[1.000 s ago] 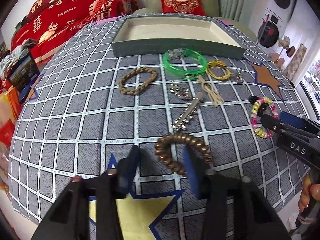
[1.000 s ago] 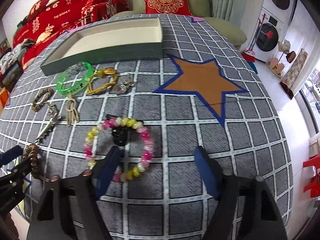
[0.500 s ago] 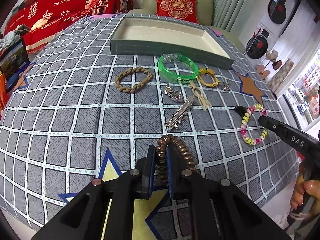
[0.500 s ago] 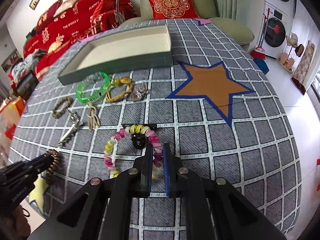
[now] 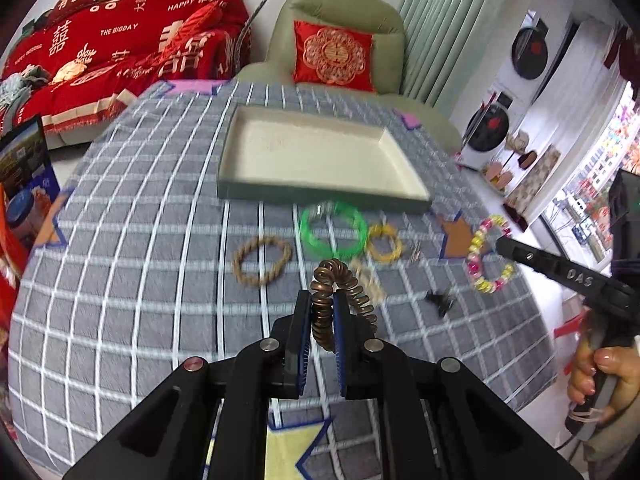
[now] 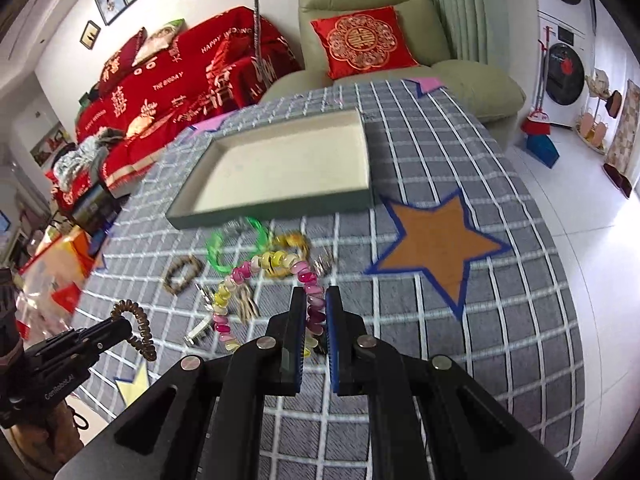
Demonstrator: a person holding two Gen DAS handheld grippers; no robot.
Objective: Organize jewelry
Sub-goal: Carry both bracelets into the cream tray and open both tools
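Item 1. L claw (image 5: 322,312): jaws sitting nearly together, pinching the brown coil hair tie (image 5: 340,292); tie is arching up above the fingertips, off the worktop (image 5: 120,280). In R wrist view the same tie is hanging from the L claw at lower left.

Item 2. R claw (image 6: 316,312): jaws sitting close, gripping the pink/yellow bead bracelet (image 6: 256,276); bracelet is looping up & to the left of the tips, clear of the cloth. In L wrist view it is dangling at the R claw's tip, far right, w/ the person's hand (image 5: 600,380) wrapping the grip.

Item 3. Tray (image 5: 320,196): green outside, cream inside, shallow, lying at far side of worktop.

Item 4. Lying loose on the worktop, near side of tray:
- green bangle (image 5: 334,230), just in front of tray wall
- yellow cord bracelet (image 5: 384,242), just right of the bangle
- braided tan bracelet (image 5: 262,260), left of the bangle, apart from it
- small silver piece (image 5: 416,250), right of yellow cord; blurred, type unclear
- black clip (image 5: 440,302), nearer the R claw side
- beige knotted piece (image 5: 368,280), partly hidden behind the coil tie
- silver hair clip (image 6: 198,330), seen in R wrist view only

Item 5. Worktop cloth: grey w/ white grid; orange star patch (image 6: 436,244) lying right of the tray.
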